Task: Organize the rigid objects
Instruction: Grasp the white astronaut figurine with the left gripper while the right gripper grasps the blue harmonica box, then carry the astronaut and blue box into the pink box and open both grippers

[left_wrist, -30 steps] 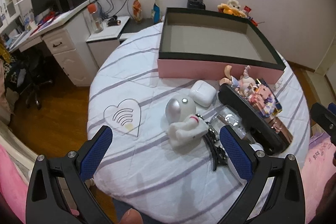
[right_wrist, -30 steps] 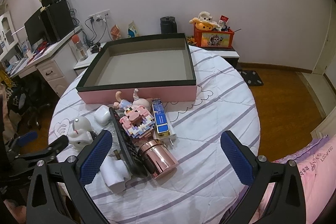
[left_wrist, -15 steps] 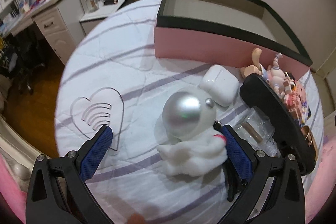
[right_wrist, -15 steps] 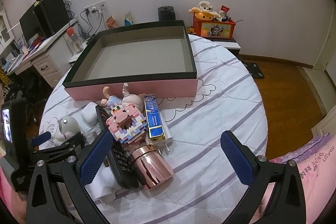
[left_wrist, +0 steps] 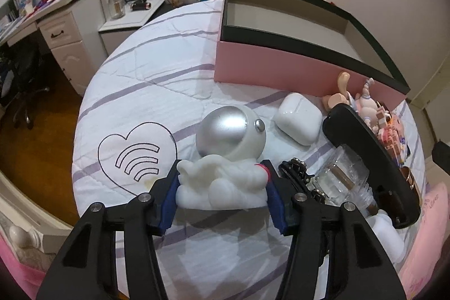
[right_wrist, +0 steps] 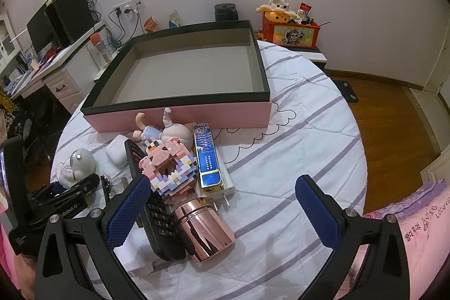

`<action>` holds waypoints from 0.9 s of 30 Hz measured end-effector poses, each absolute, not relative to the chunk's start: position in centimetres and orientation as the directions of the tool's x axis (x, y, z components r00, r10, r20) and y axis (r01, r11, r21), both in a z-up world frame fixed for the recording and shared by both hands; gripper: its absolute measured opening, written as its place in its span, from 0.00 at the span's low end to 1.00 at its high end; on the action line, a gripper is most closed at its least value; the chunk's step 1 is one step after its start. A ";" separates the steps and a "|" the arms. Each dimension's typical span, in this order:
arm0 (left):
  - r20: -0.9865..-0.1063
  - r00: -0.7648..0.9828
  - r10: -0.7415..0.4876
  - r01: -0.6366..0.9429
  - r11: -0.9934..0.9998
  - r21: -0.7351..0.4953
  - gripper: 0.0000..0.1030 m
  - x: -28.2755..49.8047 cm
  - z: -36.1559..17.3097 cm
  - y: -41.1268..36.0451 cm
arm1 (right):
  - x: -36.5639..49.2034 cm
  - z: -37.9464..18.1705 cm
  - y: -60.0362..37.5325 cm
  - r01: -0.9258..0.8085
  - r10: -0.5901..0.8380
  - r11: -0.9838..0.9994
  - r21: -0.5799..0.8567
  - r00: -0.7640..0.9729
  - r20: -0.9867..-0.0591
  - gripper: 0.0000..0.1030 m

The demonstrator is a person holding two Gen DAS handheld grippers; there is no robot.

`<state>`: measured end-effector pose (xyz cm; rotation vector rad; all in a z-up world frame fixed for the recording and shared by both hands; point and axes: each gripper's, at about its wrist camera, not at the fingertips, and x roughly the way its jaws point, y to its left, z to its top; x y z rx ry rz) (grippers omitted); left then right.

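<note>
My left gripper [left_wrist: 223, 196] is shut on the body of a white astronaut figure [left_wrist: 227, 156] with a silver helmet, resting on the table. The figure also shows in the right wrist view [right_wrist: 78, 165]. A white earbud case [left_wrist: 299, 117], a black remote [left_wrist: 371, 165], a clear glass bottle [left_wrist: 340, 176] and a pink block toy [right_wrist: 168, 170] lie to its right. The pink box [right_wrist: 180, 117] with a dark rim stands empty behind them. My right gripper [right_wrist: 222, 212] is open above a rose-gold cylinder [right_wrist: 205, 229].
A blue and gold box [right_wrist: 208, 159] and a doll [right_wrist: 166, 131] lie before the pink box. A heart drawing [left_wrist: 135, 156] marks the tablecloth at the left. A desk [left_wrist: 56, 27] and a red toy box [right_wrist: 289, 30] stand beyond the table.
My left gripper moved forward and closed on the astronaut figure. My right gripper moved slightly forward and stayed open.
</note>
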<state>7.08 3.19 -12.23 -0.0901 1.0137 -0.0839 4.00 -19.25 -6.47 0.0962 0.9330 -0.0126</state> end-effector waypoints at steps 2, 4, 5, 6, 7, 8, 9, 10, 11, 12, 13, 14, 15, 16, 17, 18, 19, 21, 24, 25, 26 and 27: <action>-0.840 0.529 -0.119 0.039 0.993 -0.116 0.53 7.2 -12.1 3.3 | 4.0 -6.5 -19.2 0.051 0.031 0.996 0.076 0.595 -0.803 1.00; -0.837 0.532 -0.124 0.043 0.992 -0.120 0.53 7.4 -12.0 3.5 | 4.1 -6.7 -19.3 0.053 0.028 0.996 0.073 0.594 -0.804 1.00; -0.835 0.535 -0.125 0.045 0.992 -0.119 0.53 7.5 -12.0 3.5 | 4.1 -6.8 -19.4 0.055 0.026 0.996 0.073 0.593 -0.805 1.00; -0.834 0.538 -0.126 0.047 0.992 -0.119 0.53 7.5 -11.9 3.5 | 4.1 -6.9 -19.4 0.058 0.025 0.996 0.074 0.592 -0.806 1.00; -0.832 0.540 -0.127 0.050 0.992 -0.119 0.53 7.5 -11.9 3.4 | 4.1 -7.0 -19.5 0.060 0.025 0.995 0.075 0.591 -0.806 1.00; -0.831 0.542 -0.128 0.051 0.992 -0.119 0.53 7.5 -11.8 3.4 | 4.1 -7.0 -19.6 0.061 0.025 0.995 0.076 0.591 -0.806 1.00; -0.830 0.542 -0.129 0.053 0.991 -0.119 0.53 7.5 -11.8 3.4 | 4.1 -7.1 -19.7 0.064 0.023 0.995 0.076 0.591 -0.807 1.00; -0.830 0.543 -0.129 0.055 0.991 -0.119 0.53 7.5 -11.9 3.4 | 4.2 -7.2 -19.9 0.067 0.021 0.995 0.075 0.589 -0.808 1.00; -0.829 0.544 -0.130 0.055 0.991 -0.120 0.53 7.5 -11.9 3.5 | 4.2 -7.2 -20.0 0.069 0.020 0.995 0.075 0.588 -0.808 1.00; -0.828 0.545 -0.132 0.055 0.991 -0.122 0.53 7.6 -11.8 3.4 | 4.2 -7.2 -20.1 0.072 0.018 0.995 0.075 0.588 -0.809 1.00; -0.826 0.548 -0.132 0.055 0.991 -0.121 0.53 7.6 -11.7 3.4 | 4.2 -7.3 -20.3 0.076 0.019 0.994 0.079 0.589 -0.808 1.00; -0.824 0.551 -0.130 0.056 0.991 -0.119 0.53 7.7 -11.6 3.5 | 4.3 -7.3 -20.4 0.076 0.021 0.994 0.081 0.590 -0.807 1.00; -0.822 0.555 -0.130 0.057 0.991 -0.118 0.53 7.6 -11.5 3.5 | 4.4 -7.3 -20.5 0.075 0.021 0.994 0.082 0.592 -0.806 1.00; -0.819 0.559 -0.130 0.059 0.991 -0.117 0.53 7.5 -11.4 3.5 | 4.6 -7.3 -20.6 0.076 0.019 0.994 0.079 0.592 -0.805 1.00; -0.817 0.562 -0.128 0.059 0.992 -0.115 0.53 7.6 -11.3 3.4 | 4.7 -7.3 -20.7 0.076 0.018 0.994 0.078 0.593 -0.805 1.00; -0.815 0.565 -0.129 0.059 0.992 -0.116 0.53 7.6 -11.3 3.4 | 4.9 -7.3 -20.9 0.074 0.019 0.994 0.078 0.594 -0.804 0.99; -0.814 0.566 -0.130 0.058 0.991 -0.118 0.53 7.6 -11.2 3.5 | 5.1 -7.3 -21.0 0.071 0.021 0.994 0.079 0.594 -0.804 0.95; -0.813 0.568 -0.130 0.059 0.991 -0.117 0.53 7.6 -11.2 3.5 | 5.6 -7.5 -21.2 0.065 0.021 0.995 0.073 0.587 -0.810 0.93; -0.811 0.571 -0.128 0.059 0.992 -0.115 0.53 7.7 -11.1 3.5 | 6.4 -8.0 -21.4 0.047 0.035 0.996 0.075 0.562 -0.826 0.75; -0.811 0.571 -0.128 0.058 0.992 -0.115 0.53 7.7 -11.1 3.5 | 6.8 -8.4 -21.4 0.031 0.046 0.997 0.075 0.544 -0.838 0.69; -0.811 0.571 -0.129 0.059 0.991 -0.116 0.53 7.7 -11.1 3.5 | 7.1 -8.8 -21.3 0.014 0.054 0.997 0.073 0.529 -0.847 0.66; -0.811 0.570 -0.130 0.060 0.991 -0.117 0.53 7.7 -11.1 3.5 | 7.4 -9.0 -21.1 -0.002 0.062 0.998 0.070 0.514 -0.855 0.66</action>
